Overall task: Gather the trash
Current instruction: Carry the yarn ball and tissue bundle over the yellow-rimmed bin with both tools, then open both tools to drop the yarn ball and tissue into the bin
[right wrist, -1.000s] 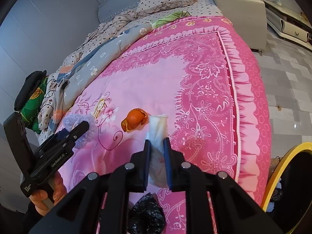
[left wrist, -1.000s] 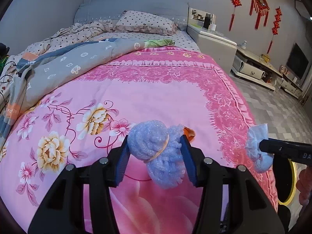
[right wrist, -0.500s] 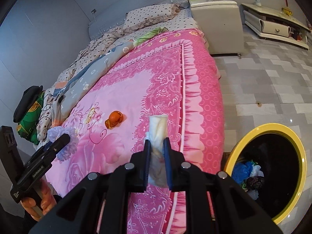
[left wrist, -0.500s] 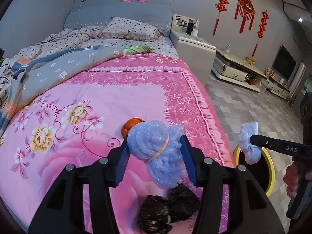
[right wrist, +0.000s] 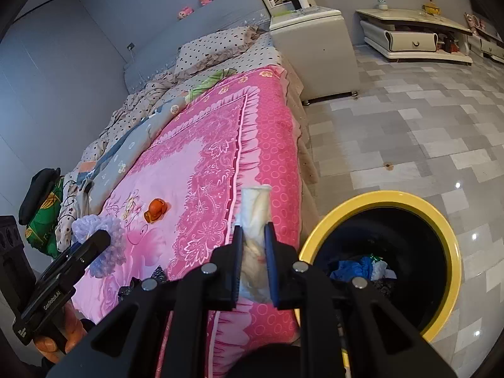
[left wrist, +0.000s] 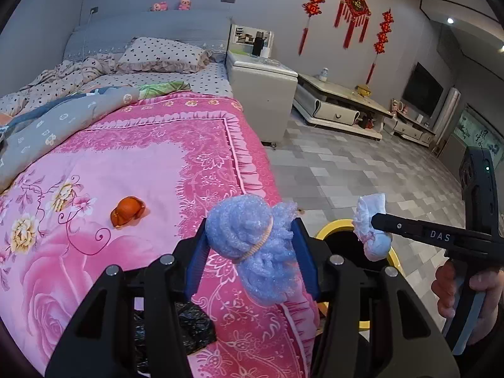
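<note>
My left gripper (left wrist: 252,249) is shut on a blue foam net wad (left wrist: 252,245), held above the bed's right edge; the wad also shows in the right wrist view (right wrist: 104,239). My right gripper (right wrist: 254,245) is shut on a crumpled white tissue (right wrist: 255,214), which hangs beside the yellow-rimmed black trash bin (right wrist: 447,236); the tissue shows in the left wrist view (left wrist: 371,226) over the bin's rim (left wrist: 330,226). An orange peel (left wrist: 127,211) lies on the pink quilt. A black plastic wad (left wrist: 189,330) lies near the quilt's front edge.
The bed with the pink floral quilt (left wrist: 141,157) fills the left. The bin holds blue and white trash (right wrist: 362,267). A white nightstand (left wrist: 261,100) and a low TV cabinet (left wrist: 340,107) stand beyond on the grey tiled floor (right wrist: 425,126).
Both grippers have swung right, away from the bed towards the bin, each still holding its item. The bin now shows larger and closer in the right wrist view.
</note>
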A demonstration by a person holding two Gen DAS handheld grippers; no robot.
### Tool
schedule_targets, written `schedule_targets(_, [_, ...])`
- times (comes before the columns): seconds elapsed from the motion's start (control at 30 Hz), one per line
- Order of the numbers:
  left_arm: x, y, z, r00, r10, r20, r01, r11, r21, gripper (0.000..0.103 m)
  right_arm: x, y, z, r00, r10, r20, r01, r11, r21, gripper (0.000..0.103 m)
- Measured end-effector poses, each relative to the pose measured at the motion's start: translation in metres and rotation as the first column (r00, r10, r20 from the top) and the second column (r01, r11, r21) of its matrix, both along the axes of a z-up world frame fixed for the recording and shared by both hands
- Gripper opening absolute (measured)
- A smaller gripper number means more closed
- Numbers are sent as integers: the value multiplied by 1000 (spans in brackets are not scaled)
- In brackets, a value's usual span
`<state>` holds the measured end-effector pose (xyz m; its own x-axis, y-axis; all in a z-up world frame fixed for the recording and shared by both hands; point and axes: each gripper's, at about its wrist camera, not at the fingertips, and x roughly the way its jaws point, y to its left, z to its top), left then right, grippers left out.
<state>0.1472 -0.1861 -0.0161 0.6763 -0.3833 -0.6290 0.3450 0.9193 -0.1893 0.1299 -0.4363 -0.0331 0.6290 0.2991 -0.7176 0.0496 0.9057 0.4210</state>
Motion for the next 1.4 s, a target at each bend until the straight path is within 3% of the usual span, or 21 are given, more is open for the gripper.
schedule_targets(0.37, [-1, -73, -5, 992, -125, 34, 124, 991, 45, 49, -15, -62, -15, 994, -109, -18, 109, 994, -11, 13])
schedule_targets(0.8, [11, -140, -31, 970, -242, -7, 242, 968, 66, 49, -28, -108, -38, 982, -182, -58, 180, 983, -31, 13])
schedule_targets(1.07, [11, -166, -41, 961, -278, -10, 278, 958, 70, 50, -27, -124, -49, 976, -209, -66, 206, 977, -50, 13])
schedule_targets(1.4, [11, -167, -40, 954, -299, 13, 299, 954, 38, 56, -32, -134, -48, 969, -241, -52, 237, 969, -66, 17])
